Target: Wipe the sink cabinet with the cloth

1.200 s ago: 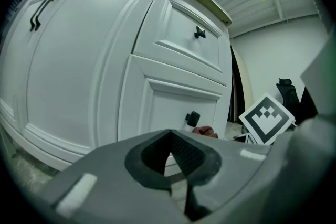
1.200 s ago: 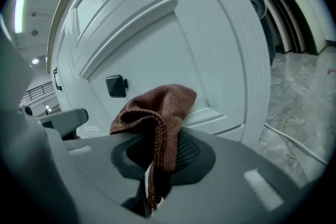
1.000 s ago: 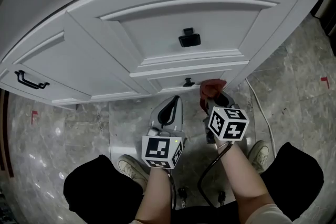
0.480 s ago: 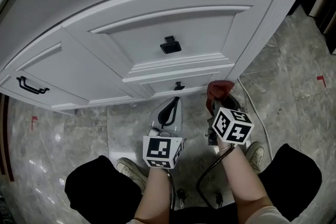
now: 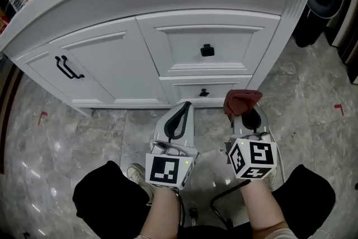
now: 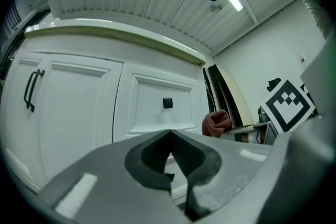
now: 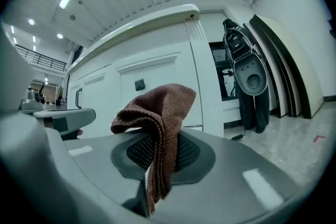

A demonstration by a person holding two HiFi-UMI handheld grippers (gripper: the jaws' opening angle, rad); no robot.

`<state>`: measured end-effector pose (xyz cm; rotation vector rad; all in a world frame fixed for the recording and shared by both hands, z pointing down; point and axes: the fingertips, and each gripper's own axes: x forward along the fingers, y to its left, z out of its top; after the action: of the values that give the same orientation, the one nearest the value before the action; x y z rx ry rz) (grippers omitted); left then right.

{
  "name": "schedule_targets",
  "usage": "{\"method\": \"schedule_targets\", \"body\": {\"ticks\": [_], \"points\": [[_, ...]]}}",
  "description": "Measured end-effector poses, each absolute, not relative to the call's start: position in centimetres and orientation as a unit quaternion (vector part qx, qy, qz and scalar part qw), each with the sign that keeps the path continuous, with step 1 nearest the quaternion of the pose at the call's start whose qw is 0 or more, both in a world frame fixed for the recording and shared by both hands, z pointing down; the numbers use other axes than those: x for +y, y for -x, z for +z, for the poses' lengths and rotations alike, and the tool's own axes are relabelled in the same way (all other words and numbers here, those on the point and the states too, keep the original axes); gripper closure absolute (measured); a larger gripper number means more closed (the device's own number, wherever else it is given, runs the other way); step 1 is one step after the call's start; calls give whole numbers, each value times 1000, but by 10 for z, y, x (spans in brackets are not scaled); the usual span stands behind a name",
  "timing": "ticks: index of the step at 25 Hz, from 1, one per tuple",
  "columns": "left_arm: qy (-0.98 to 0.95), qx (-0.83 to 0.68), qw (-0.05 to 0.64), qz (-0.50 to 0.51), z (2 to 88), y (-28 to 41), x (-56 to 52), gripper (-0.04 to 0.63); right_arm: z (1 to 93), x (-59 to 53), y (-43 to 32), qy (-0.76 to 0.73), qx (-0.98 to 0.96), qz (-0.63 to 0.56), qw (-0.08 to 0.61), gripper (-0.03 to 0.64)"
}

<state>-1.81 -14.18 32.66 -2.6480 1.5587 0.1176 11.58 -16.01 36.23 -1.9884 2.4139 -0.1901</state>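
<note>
The right claw (image 5: 246, 116) is clamped on the brown cloth (image 5: 241, 100) near the lower right corner of the sink cabinet (image 5: 112, 61); the left claw (image 5: 183, 108) is closed, holding nothing.

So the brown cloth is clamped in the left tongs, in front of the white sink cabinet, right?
No. The brown cloth is clamped in the right tongs, not the left tongs, in front of the white sink cabinet; the right gripper view shows it.
</note>
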Motion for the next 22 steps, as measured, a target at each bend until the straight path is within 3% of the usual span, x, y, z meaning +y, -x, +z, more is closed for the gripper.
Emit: {"method": "schedule_targets", "body": {"ticks": [22], "points": [[846,527,73,39,288,40,15,595,334,-5,-91,610,790,-54,9,534]]}}
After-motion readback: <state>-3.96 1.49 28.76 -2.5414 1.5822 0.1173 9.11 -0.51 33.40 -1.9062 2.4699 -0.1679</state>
